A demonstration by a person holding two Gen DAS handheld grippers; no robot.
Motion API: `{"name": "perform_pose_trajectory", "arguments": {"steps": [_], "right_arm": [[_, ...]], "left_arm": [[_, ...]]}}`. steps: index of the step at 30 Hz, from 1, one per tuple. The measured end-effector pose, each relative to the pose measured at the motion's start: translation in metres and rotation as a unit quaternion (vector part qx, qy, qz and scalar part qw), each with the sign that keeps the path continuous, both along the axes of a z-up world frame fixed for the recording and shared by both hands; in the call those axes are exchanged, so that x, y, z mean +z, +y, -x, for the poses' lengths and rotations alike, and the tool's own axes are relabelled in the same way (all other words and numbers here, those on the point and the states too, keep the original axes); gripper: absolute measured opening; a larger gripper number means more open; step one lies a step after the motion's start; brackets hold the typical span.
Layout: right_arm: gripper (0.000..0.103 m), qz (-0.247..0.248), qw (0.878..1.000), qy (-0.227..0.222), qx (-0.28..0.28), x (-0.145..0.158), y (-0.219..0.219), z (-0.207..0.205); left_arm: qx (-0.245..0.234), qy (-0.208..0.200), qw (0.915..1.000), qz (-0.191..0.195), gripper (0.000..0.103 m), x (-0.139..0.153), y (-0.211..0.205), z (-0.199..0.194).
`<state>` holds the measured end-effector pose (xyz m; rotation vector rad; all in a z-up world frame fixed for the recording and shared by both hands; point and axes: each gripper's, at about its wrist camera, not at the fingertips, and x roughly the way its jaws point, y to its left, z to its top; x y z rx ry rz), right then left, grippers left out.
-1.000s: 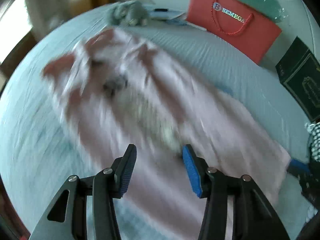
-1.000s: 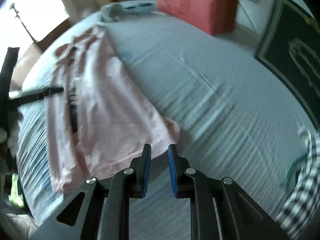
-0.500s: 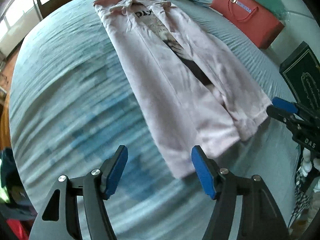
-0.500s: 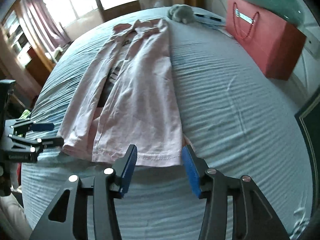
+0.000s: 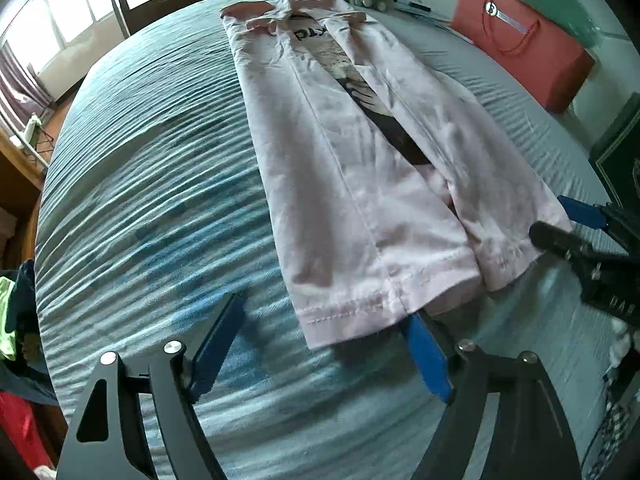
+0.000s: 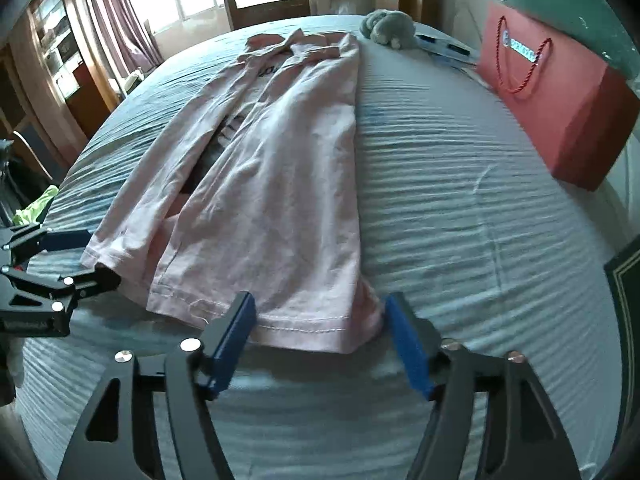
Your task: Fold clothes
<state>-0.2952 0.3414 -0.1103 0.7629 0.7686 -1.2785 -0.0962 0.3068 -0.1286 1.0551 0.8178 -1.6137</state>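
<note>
Since both long sides are turned in over the printed middle, the pink shirt [image 5: 360,184] lies as a narrow strip along the bed [image 5: 152,208], hem nearest. The left gripper [image 5: 320,344] and right gripper [image 6: 320,336] hover at that hem, jaws spread, holding nothing. It looks light, soft and limp; I would pinch the doubled hem corners, where the layers stay together.

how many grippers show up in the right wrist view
2. The right gripper fills the bottom of the view, fingers open around the pink shirt hem. The left gripper comes in at the left edge, by the hem's other corner.
</note>
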Motion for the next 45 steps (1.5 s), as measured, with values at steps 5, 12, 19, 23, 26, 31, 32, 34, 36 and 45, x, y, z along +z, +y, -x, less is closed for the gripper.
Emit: {"name": "perform_pose_trajectory", "arguments": {"steps": [5, 12, 19, 23, 26, 31, 32, 34, 36, 45], "right_arm": [[0.081, 0.018, 1.0, -0.015, -0.007, -0.002, 0.002, -0.002], [0.085, 0.017, 1.0, 0.0, -0.019, -0.004, -0.001, -0.009], [0.038, 0.0, 1.0, -0.002, -0.014, 0.002, 0.002, -0.013], [0.038, -0.001, 1.0, -0.009, -0.011, 0.001, 0.002, -0.015], [0.038, 0.006, 1.0, -0.018, -0.021, 0.0, 0.001, -0.012], [0.034, 0.001, 0.999, -0.024, -0.027, 0.004, -0.001, -0.019], [0.025, -0.001, 0.999, -0.025, -0.028, 0.005, -0.002, -0.021], [0.004, -0.004, 0.999, -0.028, -0.03, 0.006, -0.003, -0.025], [0.003, 0.0, 0.999, -0.034, -0.029, 0.012, -0.001, -0.029], [0.003, 0.033, 0.992, -0.105, -0.065, 0.059, 0.043, -0.038]], "left_arm": [[0.002, 0.001, 1.0, 0.007, 0.083, 0.006, 0.003, -0.008], [-0.013, 0.0, 0.9999, 0.003, 0.084, 0.007, 0.001, -0.001], [-0.043, 0.004, 0.999, 0.016, 0.074, 0.007, -0.009, 0.01], [-0.075, 0.01, 0.9969, 0.021, 0.046, 0.011, -0.004, 0.019], [-0.078, 0.014, 0.9966, 0.024, 0.044, 0.01, -0.01, 0.02], [-0.086, 0.022, 0.9956, 0.03, 0.03, 0.008, -0.019, 0.019], [-0.092, 0.028, 0.995, 0.028, 0.015, 0.009, -0.02, 0.019], [-0.098, 0.032, 0.9943, 0.026, 0.01, 0.012, -0.021, 0.016], [-0.103, 0.03, 0.9937, 0.035, 0.009, 0.018, -0.022, 0.01], [-0.132, 0.056, 0.9888, 0.042, 0.009, 0.065, 0.007, -0.022]]}}
